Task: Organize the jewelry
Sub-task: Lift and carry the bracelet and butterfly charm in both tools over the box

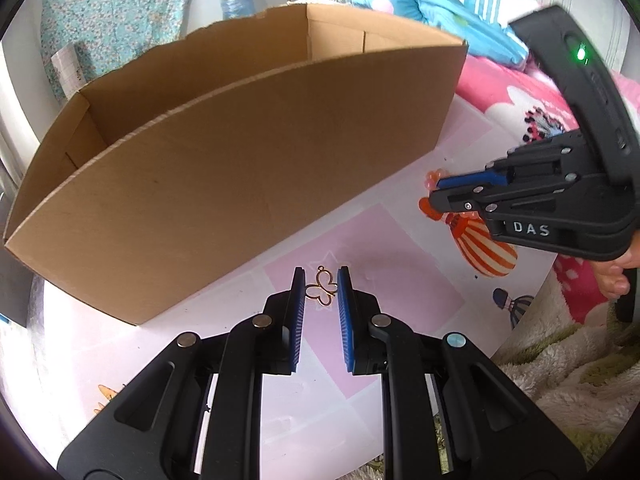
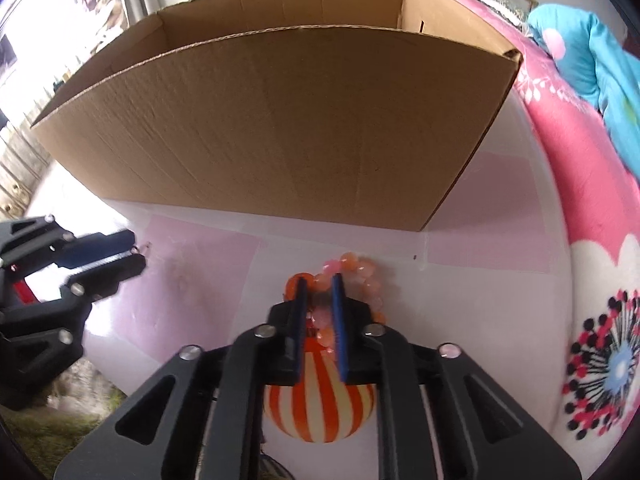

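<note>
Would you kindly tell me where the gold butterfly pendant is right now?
In the left wrist view the butterfly pendant lies on the pink mat, between the left gripper's fingertips, just in front of the cardboard box.

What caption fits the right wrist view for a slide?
Right gripper shut on a pink-orange bead bracelet before an open cardboard box.

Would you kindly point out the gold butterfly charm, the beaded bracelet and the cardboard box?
Gold butterfly charm [image 1: 321, 290]: left wrist view, on its wire wings.
Beaded bracelet [image 2: 362, 270]: right wrist view, on the orange beads at its far arc.
Cardboard box [image 2: 280, 120]: right wrist view, on its near wall.
</note>
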### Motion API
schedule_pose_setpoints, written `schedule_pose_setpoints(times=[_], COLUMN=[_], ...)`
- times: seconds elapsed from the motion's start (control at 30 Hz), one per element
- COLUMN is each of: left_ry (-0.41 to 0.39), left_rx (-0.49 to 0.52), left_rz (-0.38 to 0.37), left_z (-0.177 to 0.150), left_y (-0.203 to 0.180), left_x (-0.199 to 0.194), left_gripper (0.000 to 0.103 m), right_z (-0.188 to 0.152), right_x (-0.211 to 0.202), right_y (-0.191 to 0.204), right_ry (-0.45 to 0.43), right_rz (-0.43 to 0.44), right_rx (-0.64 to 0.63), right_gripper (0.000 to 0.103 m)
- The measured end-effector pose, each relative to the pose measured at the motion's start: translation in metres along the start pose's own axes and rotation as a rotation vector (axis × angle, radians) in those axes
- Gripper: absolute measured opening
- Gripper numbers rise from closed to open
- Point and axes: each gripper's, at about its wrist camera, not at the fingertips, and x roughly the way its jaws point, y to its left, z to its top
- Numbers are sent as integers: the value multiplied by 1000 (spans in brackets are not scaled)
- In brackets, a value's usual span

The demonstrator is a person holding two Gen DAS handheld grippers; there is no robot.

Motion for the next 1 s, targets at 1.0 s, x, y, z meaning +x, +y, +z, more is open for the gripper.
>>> schedule_pose_setpoints(times=[1.0], left_ry=[-250], left_rx=[-83], left_rz=[-134], left_z=[79], left_y=[55], left_x=[-97], left_gripper=[15], right_z=[49], right_x=[-134], right_y=[-90], right_ry=[-448], right_rz=[664], right_rx=[343], right_gripper=[10])
